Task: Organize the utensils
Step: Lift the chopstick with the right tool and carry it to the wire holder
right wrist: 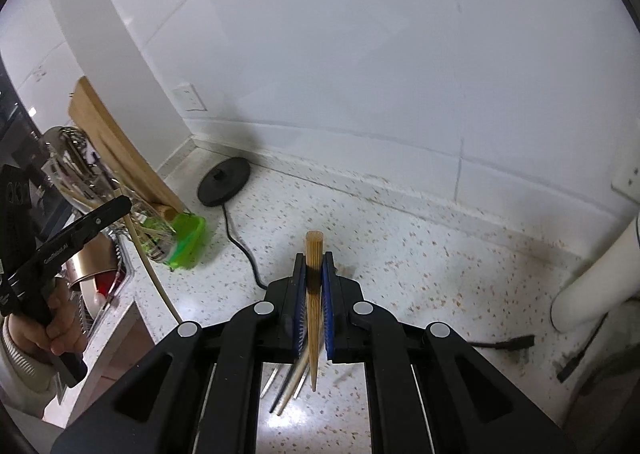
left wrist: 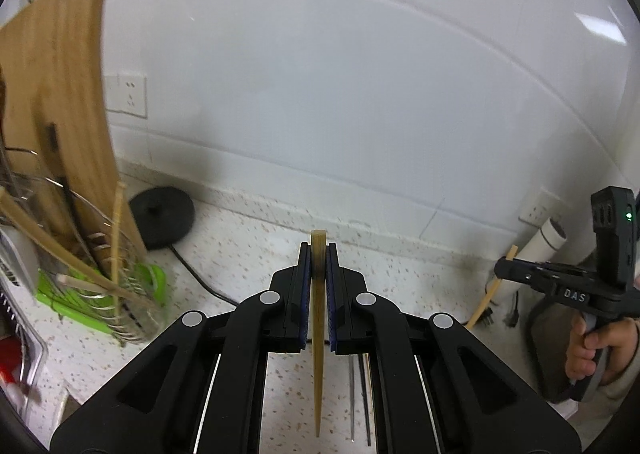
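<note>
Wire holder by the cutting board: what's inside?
The wire holder holds several wooden chopsticks leaning at angles, and in the right wrist view metal utensils. Its bottom is blurred and hidden behind the wires.

Glossy white tiled wall (left wrist: 360,74) all round, a socket (left wrist: 128,94) near the corner, and a speckled terrazzo surface (right wrist: 420,254) underneath with grimy grout along the back edge (right wrist: 400,182)
</note>
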The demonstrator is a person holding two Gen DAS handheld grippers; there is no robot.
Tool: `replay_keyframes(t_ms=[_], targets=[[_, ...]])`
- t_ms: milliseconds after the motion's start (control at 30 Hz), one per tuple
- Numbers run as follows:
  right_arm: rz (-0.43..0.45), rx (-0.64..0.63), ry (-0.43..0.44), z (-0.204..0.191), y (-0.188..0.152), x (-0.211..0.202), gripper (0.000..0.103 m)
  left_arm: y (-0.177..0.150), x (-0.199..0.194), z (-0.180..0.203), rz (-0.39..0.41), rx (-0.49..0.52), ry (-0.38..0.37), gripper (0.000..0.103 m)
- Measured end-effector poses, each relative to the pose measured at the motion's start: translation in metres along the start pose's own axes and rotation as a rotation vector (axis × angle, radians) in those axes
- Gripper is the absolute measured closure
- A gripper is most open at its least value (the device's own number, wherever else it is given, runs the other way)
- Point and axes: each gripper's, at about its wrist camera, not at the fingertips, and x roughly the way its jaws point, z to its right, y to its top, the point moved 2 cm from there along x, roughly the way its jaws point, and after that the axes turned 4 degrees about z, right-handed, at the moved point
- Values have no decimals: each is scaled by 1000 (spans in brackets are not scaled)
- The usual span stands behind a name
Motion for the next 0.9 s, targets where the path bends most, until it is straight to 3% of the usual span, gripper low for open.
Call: replay_keyframes(t_ms=[900], targets=[[114, -165, 215, -146, 85, 26, 99, 72, -94, -71, 263, 61, 121, 97]])
